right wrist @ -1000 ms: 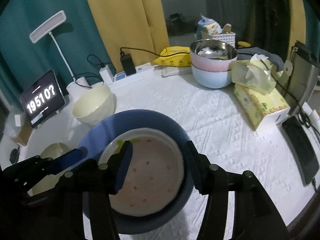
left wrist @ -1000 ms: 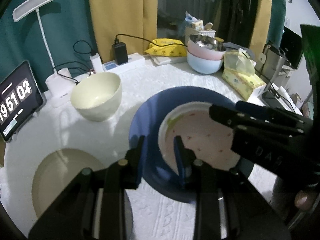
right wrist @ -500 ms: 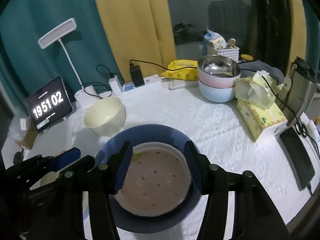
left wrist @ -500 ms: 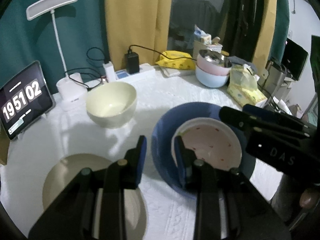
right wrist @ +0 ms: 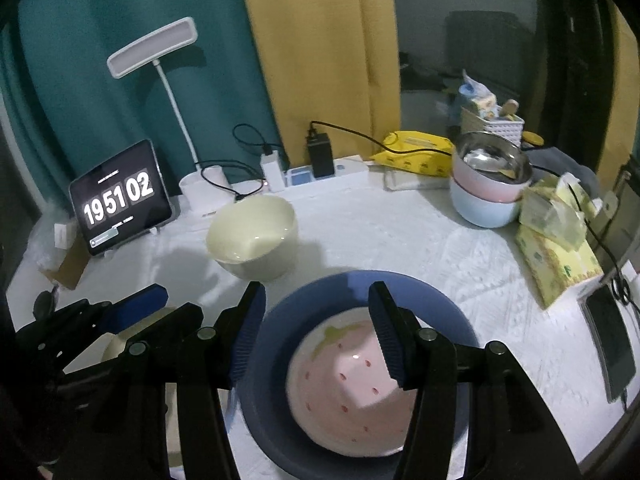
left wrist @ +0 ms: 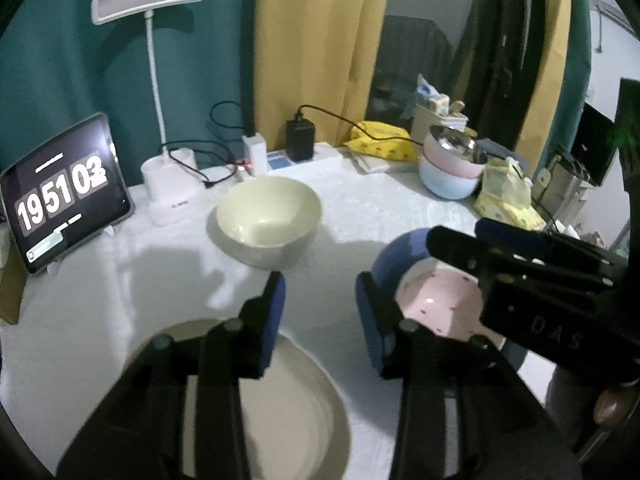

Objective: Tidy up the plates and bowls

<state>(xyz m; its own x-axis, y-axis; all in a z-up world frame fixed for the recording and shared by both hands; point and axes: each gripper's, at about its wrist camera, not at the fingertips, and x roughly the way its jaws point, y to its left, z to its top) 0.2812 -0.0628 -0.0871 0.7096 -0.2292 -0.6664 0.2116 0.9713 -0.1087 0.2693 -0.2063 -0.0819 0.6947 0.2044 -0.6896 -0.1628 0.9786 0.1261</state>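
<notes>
- Two grippers are mine, and both hang over the white table (right wrist: 400, 232) with nothing between their fingers.
- My left gripper (left wrist: 320, 308) has its fingers spread apart; it hangs above the far edge of the beige plate (left wrist: 296, 408).
- My right gripper (right wrist: 316, 332) is also spread wide, above the blue plate (right wrist: 420, 292); its right finger (right wrist: 386, 332) overlaps the pink bowl (right wrist: 344, 384) in view.
- That pink bowl, dotted red with a green mark at its rim, sits inside the blue plate.
- Left of the blue plate lies the beige plate, flat on the table, close beside it; I cannot tell whether they touch.
- Beyond the blue plate, a little to the left, stands the cream bowl (right wrist: 252, 236), upright and apart from it.
- Far right of the blue plate, near the table's back edge, a steel bowl (right wrist: 492, 160) sits in a pink one, stacked in a pale blue bowl (right wrist: 480, 208).
- Well left of the blue plate, a tablet (right wrist: 120, 196) shows 19 51 02.
</notes>
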